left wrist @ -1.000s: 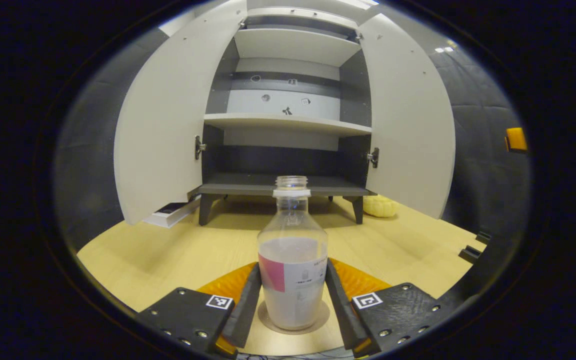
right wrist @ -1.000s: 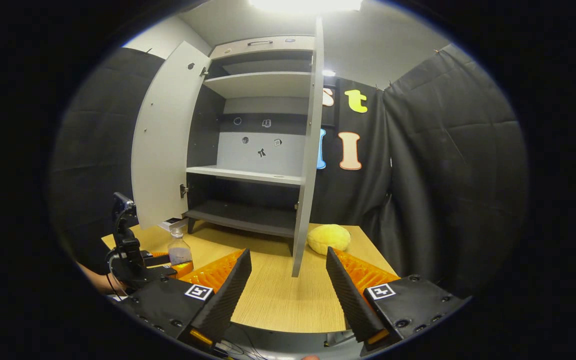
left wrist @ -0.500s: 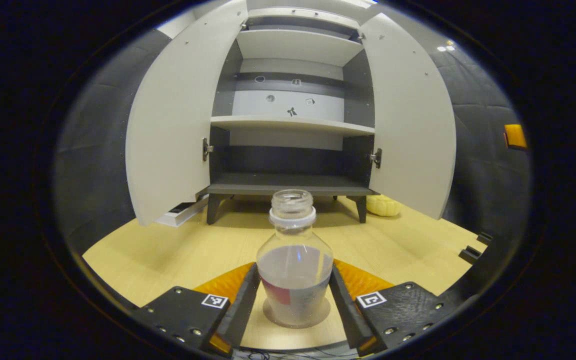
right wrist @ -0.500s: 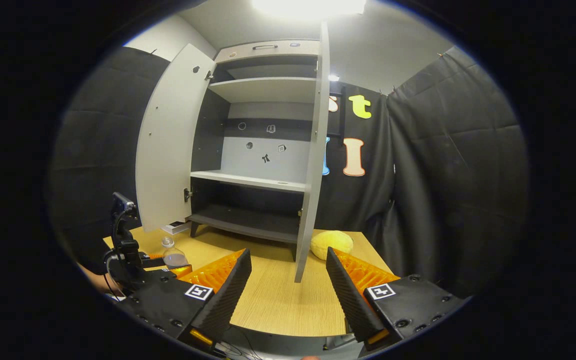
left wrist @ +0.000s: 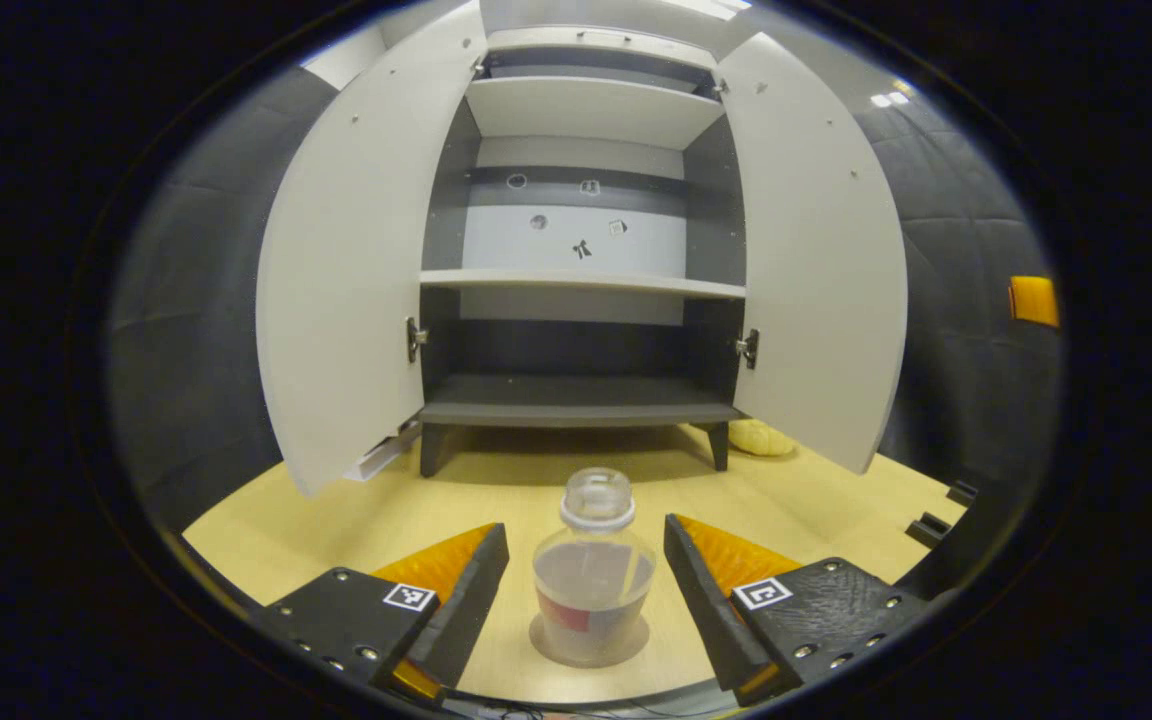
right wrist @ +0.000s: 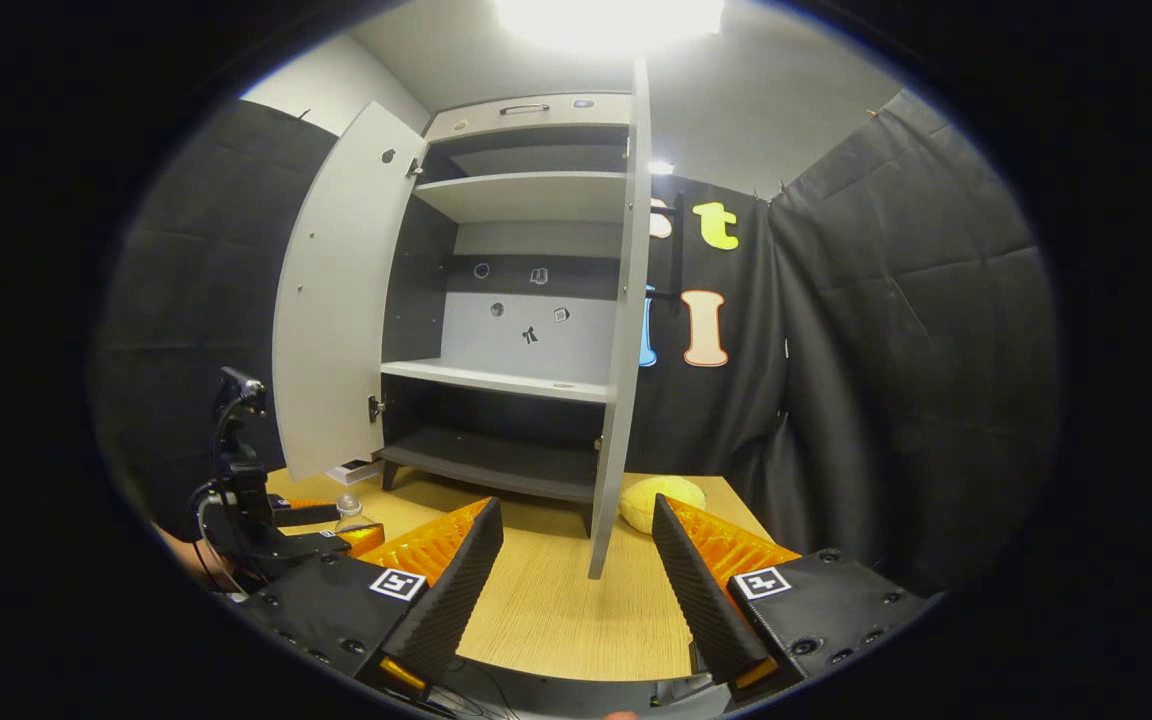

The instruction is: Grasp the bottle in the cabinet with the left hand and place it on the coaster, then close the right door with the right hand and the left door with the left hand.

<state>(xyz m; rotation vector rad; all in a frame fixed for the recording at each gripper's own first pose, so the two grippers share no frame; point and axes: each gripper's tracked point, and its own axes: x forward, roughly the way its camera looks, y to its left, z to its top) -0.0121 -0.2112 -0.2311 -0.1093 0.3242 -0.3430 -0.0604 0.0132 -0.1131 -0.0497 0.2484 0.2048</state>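
Note:
The clear bottle (left wrist: 594, 575), part full of pale powder and with no cap, stands upright on the round coaster (left wrist: 546, 640) on the wooden table. My left gripper (left wrist: 585, 527) is open, with a finger on each side of the bottle and a gap at both. The cabinet's left door (left wrist: 346, 270) and right door (left wrist: 816, 260) stand wide open; its shelves (left wrist: 576, 400) are bare. In the right gripper view my right gripper (right wrist: 574, 503) is open and holds nothing, and the right door (right wrist: 621, 350) stands edge-on just beyond it. The left gripper (right wrist: 271, 520) and the bottle (right wrist: 348, 510) sit at the lower left.
A yellow soft object (right wrist: 661, 498) lies on the table by the cabinet's right leg, behind the right door. A white box (left wrist: 376, 460) lies under the left door. Small black blocks (left wrist: 931, 525) sit at the table's right edge.
My left gripper has opened off the bottle and drawn up and back; the bottle now stands free on the coaster. The right gripper has barely shifted.

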